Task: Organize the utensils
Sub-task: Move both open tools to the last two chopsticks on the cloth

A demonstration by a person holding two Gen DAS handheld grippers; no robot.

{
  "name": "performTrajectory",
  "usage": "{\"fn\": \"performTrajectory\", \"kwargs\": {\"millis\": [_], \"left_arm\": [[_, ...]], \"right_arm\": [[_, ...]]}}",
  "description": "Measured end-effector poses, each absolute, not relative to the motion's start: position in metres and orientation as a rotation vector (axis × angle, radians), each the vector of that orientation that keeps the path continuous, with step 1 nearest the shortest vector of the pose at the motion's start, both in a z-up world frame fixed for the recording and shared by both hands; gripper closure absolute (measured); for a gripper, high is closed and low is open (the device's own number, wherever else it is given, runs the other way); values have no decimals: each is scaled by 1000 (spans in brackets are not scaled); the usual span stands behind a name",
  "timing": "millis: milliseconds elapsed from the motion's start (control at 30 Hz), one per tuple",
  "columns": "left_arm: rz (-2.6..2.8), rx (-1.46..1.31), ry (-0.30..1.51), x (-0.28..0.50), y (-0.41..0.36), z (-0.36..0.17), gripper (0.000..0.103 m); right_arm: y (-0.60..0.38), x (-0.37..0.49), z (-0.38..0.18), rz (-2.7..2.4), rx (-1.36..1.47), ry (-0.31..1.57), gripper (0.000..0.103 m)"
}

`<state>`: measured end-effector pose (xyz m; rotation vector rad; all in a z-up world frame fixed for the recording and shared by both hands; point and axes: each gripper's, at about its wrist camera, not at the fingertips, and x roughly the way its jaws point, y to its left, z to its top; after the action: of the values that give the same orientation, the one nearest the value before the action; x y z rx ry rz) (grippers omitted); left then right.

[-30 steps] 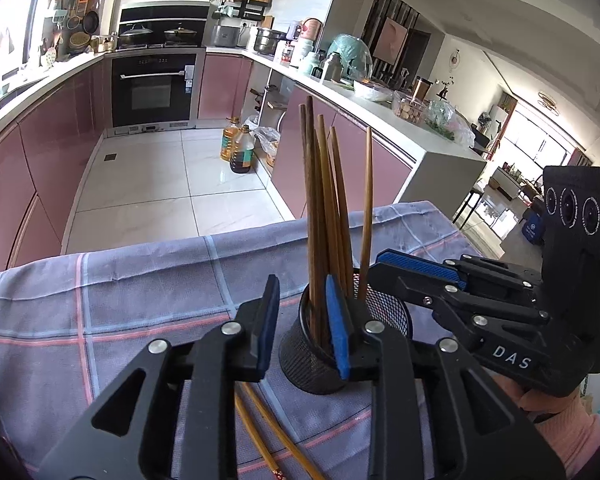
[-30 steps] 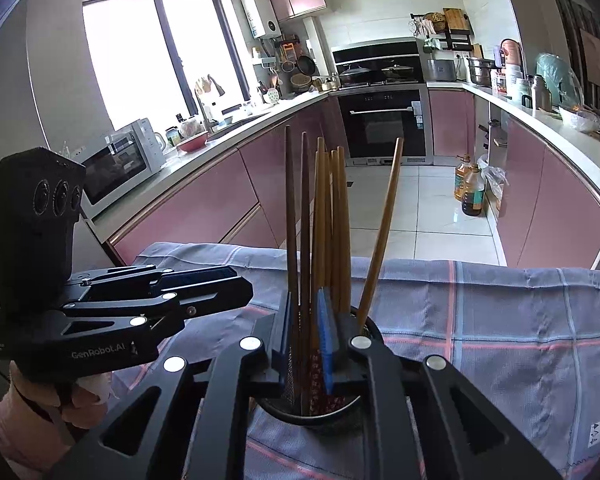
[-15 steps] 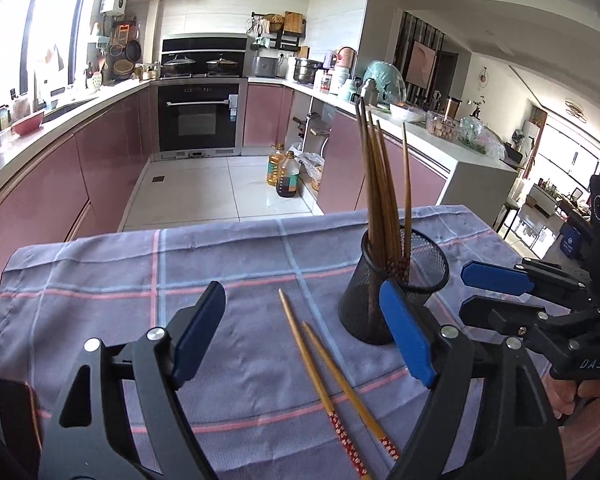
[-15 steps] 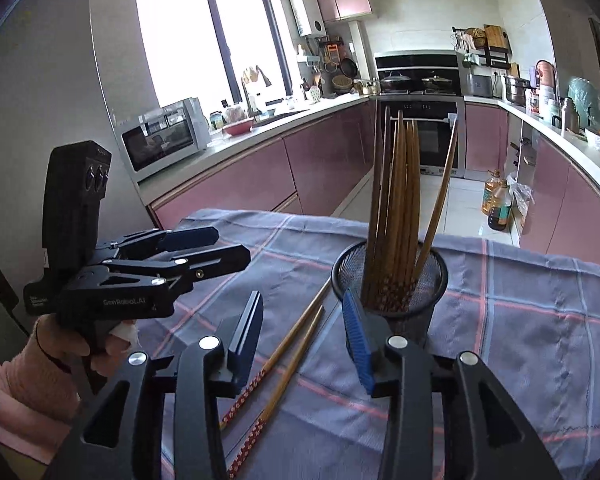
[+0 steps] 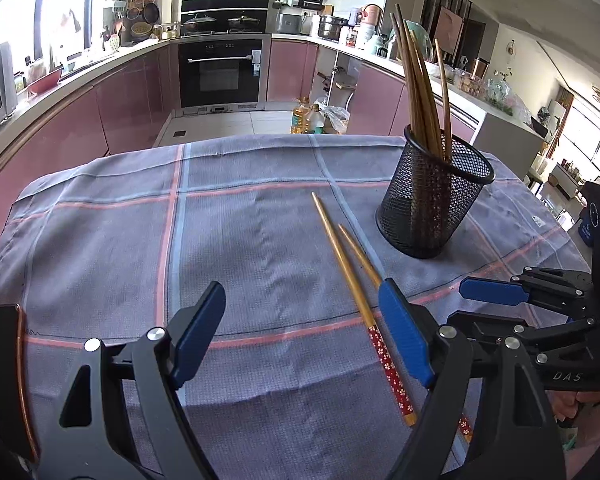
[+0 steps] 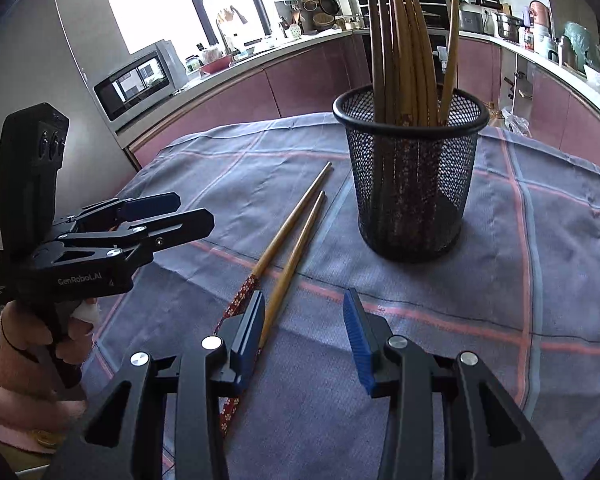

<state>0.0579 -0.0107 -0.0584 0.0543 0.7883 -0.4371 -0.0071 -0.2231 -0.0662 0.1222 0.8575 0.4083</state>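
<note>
A black mesh cup [image 5: 434, 196] [image 6: 414, 172] stands on the plaid cloth and holds several brown chopsticks [image 5: 418, 92] [image 6: 404, 52] upright. Two loose chopsticks [image 5: 350, 276] [image 6: 290, 240] with red patterned ends lie on the cloth beside the cup. My left gripper [image 5: 304, 340] is open and empty, low over the cloth, with the loose chopsticks by its right finger. My right gripper [image 6: 306, 336] is open and empty; the chopsticks' patterned ends pass under its left finger. Each gripper shows in the other's view, the right one [image 5: 496, 300] and the left one [image 6: 180, 216].
The grey-blue plaid cloth [image 5: 140, 240] [image 6: 540, 280] covers the table. Beyond the far edge are pink kitchen cabinets, an oven [image 5: 220, 72] and a microwave [image 6: 136, 80]. Oil bottles [image 5: 308, 120] stand on the floor.
Both grippers have pulled back from the cup and opened wide. The right gripper had been shut at the chopsticks in the cup a second ago; they now stand free.
</note>
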Motion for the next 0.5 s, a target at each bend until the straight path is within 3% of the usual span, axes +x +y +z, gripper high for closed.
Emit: {"fn": "performTrajectory", "kwargs": {"millis": [367,500], "left_arm": [[-437,86,835,60,-23,-68,36],[-446,98,843,60,-26,-72,42]], "right_arm": [[-204,-9,-79,420,84,886,66],[-198,-6,-81,408,59,895,72]]}}
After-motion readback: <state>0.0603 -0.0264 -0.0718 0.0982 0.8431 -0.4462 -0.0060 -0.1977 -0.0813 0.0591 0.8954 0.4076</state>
